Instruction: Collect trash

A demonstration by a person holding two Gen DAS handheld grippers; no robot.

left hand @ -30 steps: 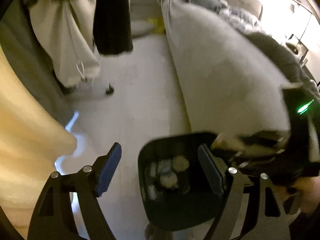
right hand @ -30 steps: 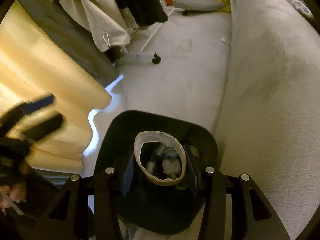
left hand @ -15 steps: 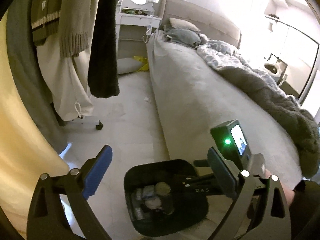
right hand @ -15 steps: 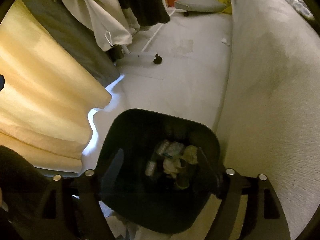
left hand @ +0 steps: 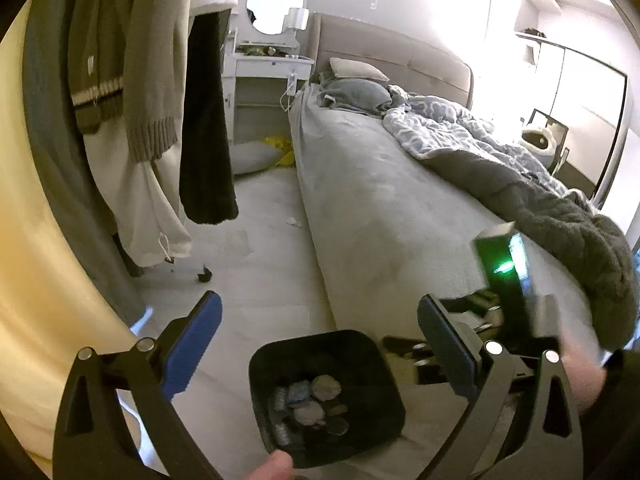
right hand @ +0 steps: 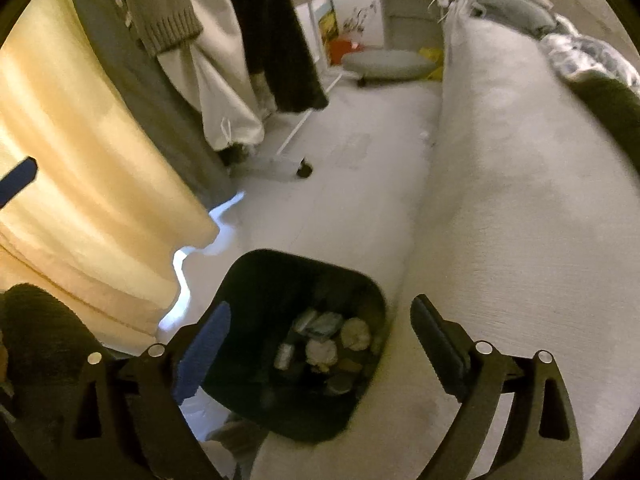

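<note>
Between the blue pads of the left gripper [left hand: 318, 344] nothing is held; its jaws stand wide apart, and below them sits a black bin [left hand: 372, 364] on the pale floor [left hand: 260, 280], tight against the side of the bed [left hand: 380, 200]. Crumpled trash [left hand: 310, 404] lies in a heap at the bottom of the bin. The right gripper [right hand: 320, 338] hangs over the same bin [right hand: 256, 280], its jaws opening with nothing between them, the trash [right hand: 324, 344] loose beneath. Seen from the left wrist, the right gripper's body shows a green light, blurred. One small scrap of paper [left hand: 293, 222] lies on the floor beside the bed, well apart from the bin. Clothes [left hand: 152, 80] hang on a wheeled rack at the left, next to a yellow curtain [right hand: 80, 184]. A rumpled duvet [left hand: 500, 160] covers the far side of the bed.
</note>
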